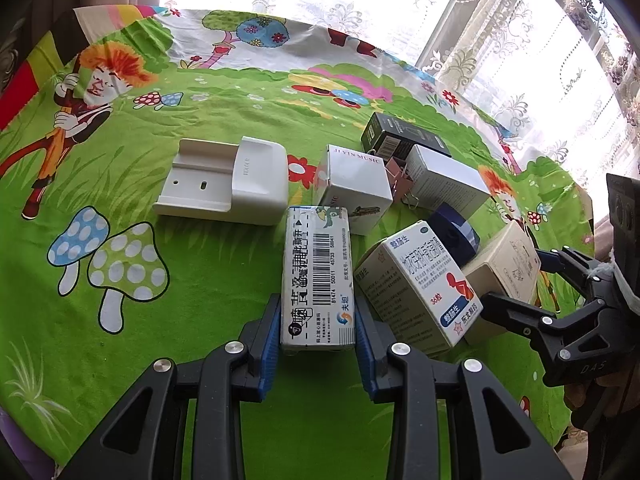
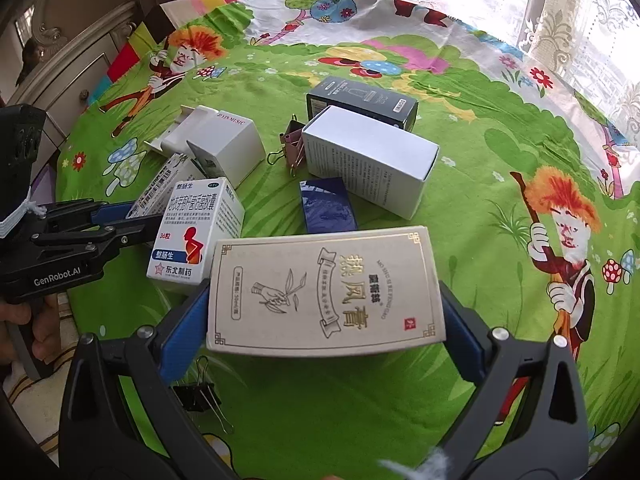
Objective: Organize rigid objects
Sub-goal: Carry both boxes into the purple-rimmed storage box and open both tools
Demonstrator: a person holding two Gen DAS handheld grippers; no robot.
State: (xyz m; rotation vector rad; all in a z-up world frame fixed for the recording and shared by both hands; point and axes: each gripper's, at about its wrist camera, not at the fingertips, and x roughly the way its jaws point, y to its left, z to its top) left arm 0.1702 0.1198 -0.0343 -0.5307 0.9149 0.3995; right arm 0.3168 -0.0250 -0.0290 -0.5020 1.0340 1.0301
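A narrow white barcode box point(image 1: 318, 276) is clamped at its near end between the blue pads of the left claw point(image 1: 317, 334), its far end reaching toward the square white music box point(image 1: 354, 188) on the green cartoon-print table point(image 1: 160, 320). A cream box with gold lettering point(image 2: 326, 290) is gripped across its width by the right claw point(image 2: 325, 320); whether it is lifted clear of the cloth cannot be told. Just beside both, a white medicine box point(image 2: 196, 232) stands. Farther back lie a dark blue box point(image 2: 328, 210), a long white carton point(image 2: 370, 160), a black carton point(image 2: 360, 102) and a pink binder clip point(image 2: 294, 144).
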